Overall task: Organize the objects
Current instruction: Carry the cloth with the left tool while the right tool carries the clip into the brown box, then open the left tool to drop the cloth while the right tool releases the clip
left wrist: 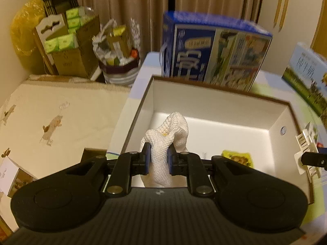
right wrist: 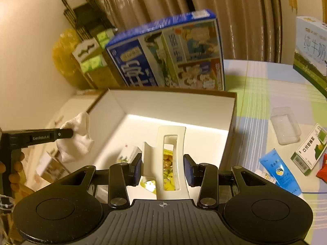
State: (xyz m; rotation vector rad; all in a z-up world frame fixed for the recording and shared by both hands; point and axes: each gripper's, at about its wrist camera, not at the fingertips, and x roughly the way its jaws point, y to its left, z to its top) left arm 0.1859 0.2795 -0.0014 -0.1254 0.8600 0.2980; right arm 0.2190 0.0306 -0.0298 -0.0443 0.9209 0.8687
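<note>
My left gripper (left wrist: 159, 159) is shut on a white knitted cloth (left wrist: 169, 130) and holds it above the near left corner of an open white box with a brown rim (left wrist: 224, 94). The right wrist view shows that cloth (right wrist: 77, 140) hanging at the box's left edge. My right gripper (right wrist: 162, 169) is shut on a cream hair claw clip (right wrist: 169, 134), upright over the box (right wrist: 173, 104). The clip (left wrist: 306, 155) also shows at the box's right wall. A yellow packet (right wrist: 169, 163) and a small white carton (right wrist: 128, 153) lie on the box floor.
A tall blue carton (right wrist: 167, 57) stands right behind the box, a milk carton (right wrist: 310, 47) at far right. On the checked cloth to the right lie a clear plastic tub (right wrist: 286, 125), a blue tube (right wrist: 280, 171) and a medicine box (right wrist: 310, 149). A cream cushion (left wrist: 61, 118) lies to the left.
</note>
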